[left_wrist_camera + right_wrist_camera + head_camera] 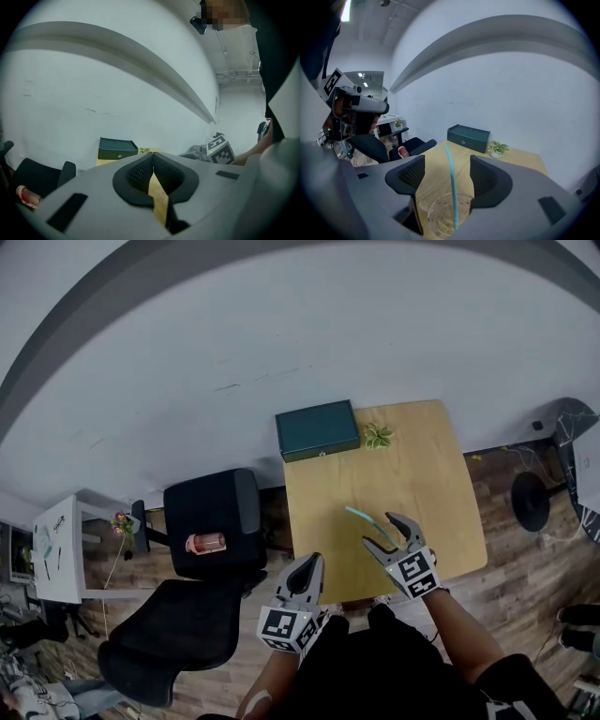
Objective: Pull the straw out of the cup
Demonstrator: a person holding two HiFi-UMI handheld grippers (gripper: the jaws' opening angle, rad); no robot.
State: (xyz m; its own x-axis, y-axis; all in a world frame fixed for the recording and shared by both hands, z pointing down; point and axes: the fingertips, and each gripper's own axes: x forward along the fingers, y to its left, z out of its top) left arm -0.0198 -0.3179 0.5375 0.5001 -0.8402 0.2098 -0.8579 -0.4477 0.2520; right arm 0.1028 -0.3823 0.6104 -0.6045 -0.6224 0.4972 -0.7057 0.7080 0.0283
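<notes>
White wall and plank floor surround one light wooden surface [422,474]. On it sit one dark green box [317,429], one small potted plant [378,436], one clear cup [440,216] and one teal straw [451,187]. Two black chairs [214,517] stand to the left of the surface. The one closer to the wall carries a pinkish object [206,543] too small to identify. Two claws are in view.

In the head view the cup can hardly be made out, its clear wall lost against the wood by the right claw [380,529]; only the straw shows there. In the right gripper view the claw's body cuts off the cup's lower part.

The straw is thin and slightly bent. It leans in the cup near the surface's front edge and rises between the right claw's jaws, which stand apart without touching it. The left claw [312,563] hangs at the surface's front-left edge, jaws together with nothing between them.
</notes>
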